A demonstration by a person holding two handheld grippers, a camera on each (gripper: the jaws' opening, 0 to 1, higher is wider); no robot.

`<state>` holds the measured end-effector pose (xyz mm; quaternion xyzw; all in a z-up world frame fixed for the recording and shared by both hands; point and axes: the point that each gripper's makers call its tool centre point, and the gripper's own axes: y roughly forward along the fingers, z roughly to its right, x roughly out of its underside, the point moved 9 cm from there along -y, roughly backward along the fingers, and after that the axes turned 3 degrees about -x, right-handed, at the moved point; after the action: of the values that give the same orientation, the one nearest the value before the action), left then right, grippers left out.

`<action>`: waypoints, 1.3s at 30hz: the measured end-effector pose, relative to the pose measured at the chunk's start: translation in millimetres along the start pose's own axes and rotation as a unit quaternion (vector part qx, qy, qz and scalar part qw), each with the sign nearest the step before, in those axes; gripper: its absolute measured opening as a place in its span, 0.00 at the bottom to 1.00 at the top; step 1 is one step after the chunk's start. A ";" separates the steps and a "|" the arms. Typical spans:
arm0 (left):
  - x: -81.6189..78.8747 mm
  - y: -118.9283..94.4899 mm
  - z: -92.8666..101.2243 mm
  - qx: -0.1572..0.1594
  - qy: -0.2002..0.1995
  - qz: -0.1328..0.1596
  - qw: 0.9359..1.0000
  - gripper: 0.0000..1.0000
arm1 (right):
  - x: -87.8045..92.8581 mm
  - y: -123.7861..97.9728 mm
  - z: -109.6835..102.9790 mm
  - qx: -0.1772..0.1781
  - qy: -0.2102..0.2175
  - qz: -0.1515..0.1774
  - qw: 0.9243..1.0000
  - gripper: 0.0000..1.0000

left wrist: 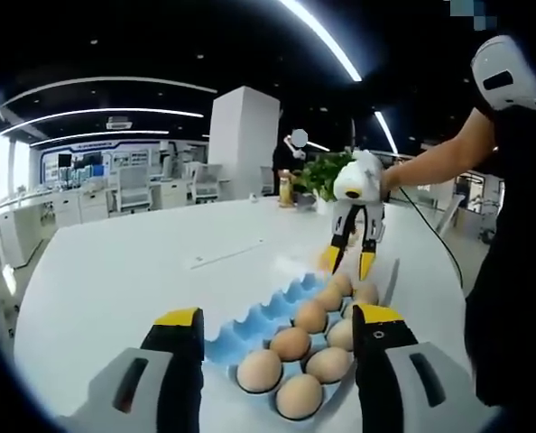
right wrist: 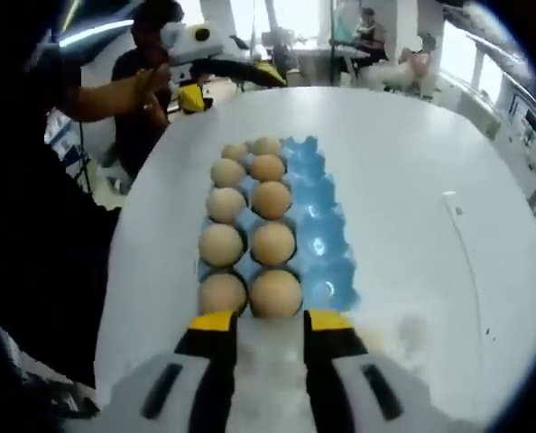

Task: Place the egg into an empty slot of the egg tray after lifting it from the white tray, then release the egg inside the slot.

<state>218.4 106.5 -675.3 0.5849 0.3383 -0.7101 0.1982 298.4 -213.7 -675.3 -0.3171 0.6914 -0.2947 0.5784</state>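
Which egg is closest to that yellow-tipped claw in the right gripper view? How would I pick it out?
On the white table lies a blue egg tray holding two rows of eggs beside an empty blue row. The egg is the nearest one in the row bordering the empty slots, just beyond the right gripper.

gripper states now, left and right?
Left gripper: open, holding nothing, above the blue egg tray.
Right gripper: open, holding nothing.
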 end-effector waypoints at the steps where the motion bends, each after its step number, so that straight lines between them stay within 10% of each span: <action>1: 0.1 -0.1 -0.1 0.000 -0.001 0.001 1.000 0.68 | 2.2 -6.4 1.7 0.018 0.002 0.014 1.000 0.28; 9: -0.3 0.6 -2.3 -0.008 0.000 -0.002 1.000 0.68 | 19.8 -23.2 40.3 0.131 -0.002 0.023 0.991 0.28; 39: -7.1 5.9 -1.2 -0.019 0.012 -0.023 0.999 0.66 | 31.0 11.1 58.5 0.078 -0.016 -0.043 0.996 0.25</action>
<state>225.0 102.4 -670.0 0.5817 0.3681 -0.7004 0.1885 351.0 -233.3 -712.1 -0.3055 0.6428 -0.3675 0.5987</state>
